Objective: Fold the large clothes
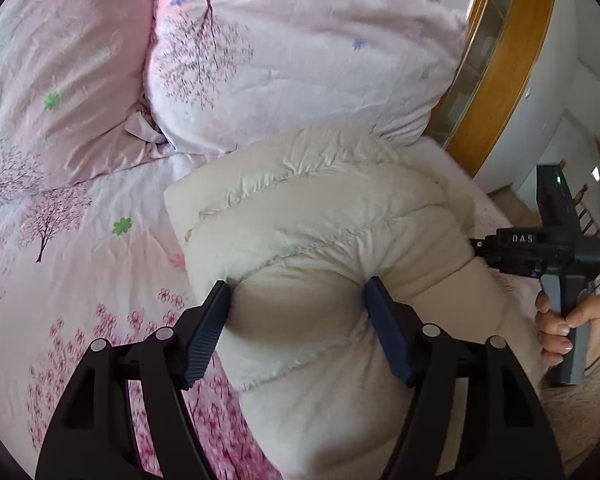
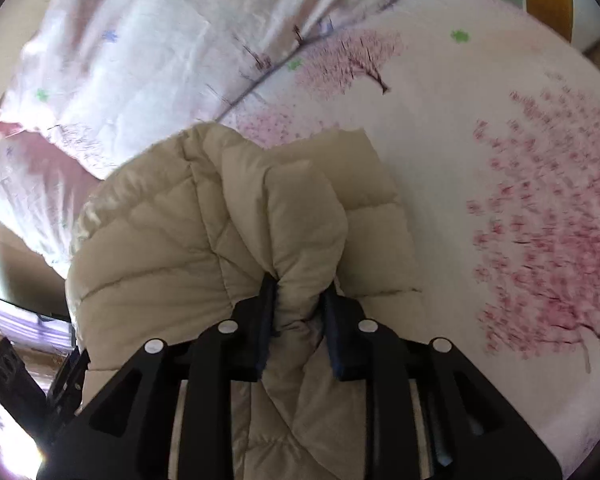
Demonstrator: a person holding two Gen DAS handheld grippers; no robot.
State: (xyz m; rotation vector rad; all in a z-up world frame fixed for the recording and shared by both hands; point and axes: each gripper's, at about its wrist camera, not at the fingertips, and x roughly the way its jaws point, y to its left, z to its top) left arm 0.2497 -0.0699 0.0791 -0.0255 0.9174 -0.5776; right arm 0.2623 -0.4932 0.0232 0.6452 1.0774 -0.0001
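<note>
A cream quilted puffer jacket lay bunched on the blossom-print bedsheet, just in front of the pink floral pillow and touching its lower edge. The left gripper had its blue-padded fingers spread fairly wide, pressed into either side of a thick padded roll of the jacket. The right gripper was closed much narrower, pinching a gathered fold of the same jacket between its pads (the fabric bulged out above them). Seen from the left wrist, the right gripper's black body sat at the jacket's far side from the sheet's tree print, its grey handle held by a hand.
</note>
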